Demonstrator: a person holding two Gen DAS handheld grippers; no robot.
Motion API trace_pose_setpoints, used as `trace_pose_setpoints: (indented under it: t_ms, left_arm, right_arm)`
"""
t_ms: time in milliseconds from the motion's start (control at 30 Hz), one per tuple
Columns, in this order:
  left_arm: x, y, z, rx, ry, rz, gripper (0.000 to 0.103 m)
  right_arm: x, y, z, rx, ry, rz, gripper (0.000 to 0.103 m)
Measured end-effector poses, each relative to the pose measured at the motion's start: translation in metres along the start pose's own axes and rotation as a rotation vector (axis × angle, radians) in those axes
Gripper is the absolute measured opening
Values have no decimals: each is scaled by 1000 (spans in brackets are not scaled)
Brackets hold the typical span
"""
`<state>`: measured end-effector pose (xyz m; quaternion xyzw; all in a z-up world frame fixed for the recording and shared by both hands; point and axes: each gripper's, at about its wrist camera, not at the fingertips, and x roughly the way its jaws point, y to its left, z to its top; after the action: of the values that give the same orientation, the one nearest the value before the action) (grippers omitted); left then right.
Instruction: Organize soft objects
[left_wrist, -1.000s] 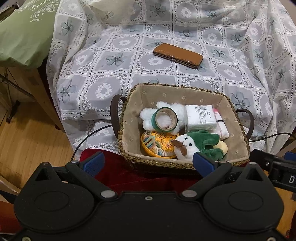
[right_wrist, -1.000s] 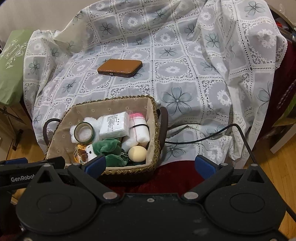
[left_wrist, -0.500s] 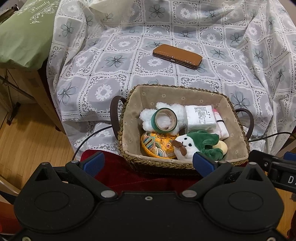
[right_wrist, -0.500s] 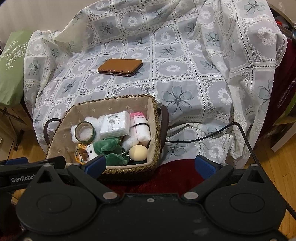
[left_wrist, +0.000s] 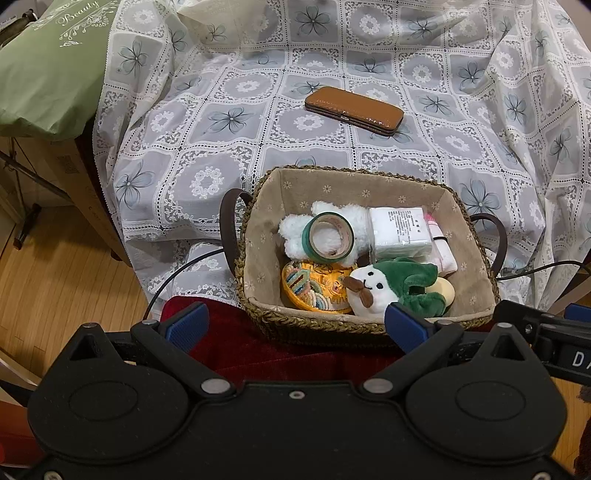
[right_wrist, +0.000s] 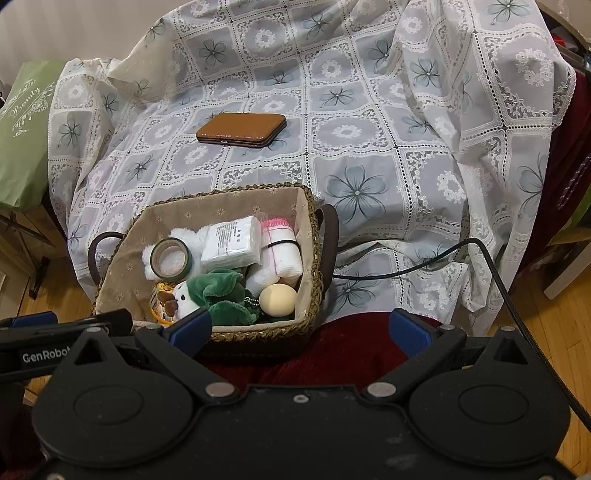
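Big lace cloth (left_wrist: 229, 122) over a chair; woven basket (left_wrist: 258, 280) at its front edge, full of soft things; brown case (left_wrist: 354, 110) behind, well apart; green and white plush (left_wrist: 391, 284) by a tape roll (left_wrist: 328, 240); left gripper (left_wrist: 295, 326) and right gripper (right_wrist: 301, 330) both wide apart, holding nothing, near the basket.

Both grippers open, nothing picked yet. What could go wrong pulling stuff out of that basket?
1. The tape roll lies on the white fluffy toy; lifting the toy would likely tip the roll off.
2. The green-and-white plush and the beige egg-shaped ball are packed tight, so the right hand-held gripper may pinch both.
3. A black cable crosses the lace cover beside the wicker basket; a sweep there could snag it.
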<state>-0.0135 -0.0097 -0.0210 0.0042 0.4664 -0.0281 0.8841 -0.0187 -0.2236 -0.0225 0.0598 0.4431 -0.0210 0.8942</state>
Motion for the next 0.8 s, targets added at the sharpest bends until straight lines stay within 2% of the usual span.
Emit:
trace_pose_setpoints:
  t_ms: [800]
  left_arm:
    - [1,0,-2,8,1,5,99]
  right_arm:
    - [1,-1,-1,3,3,1,103]
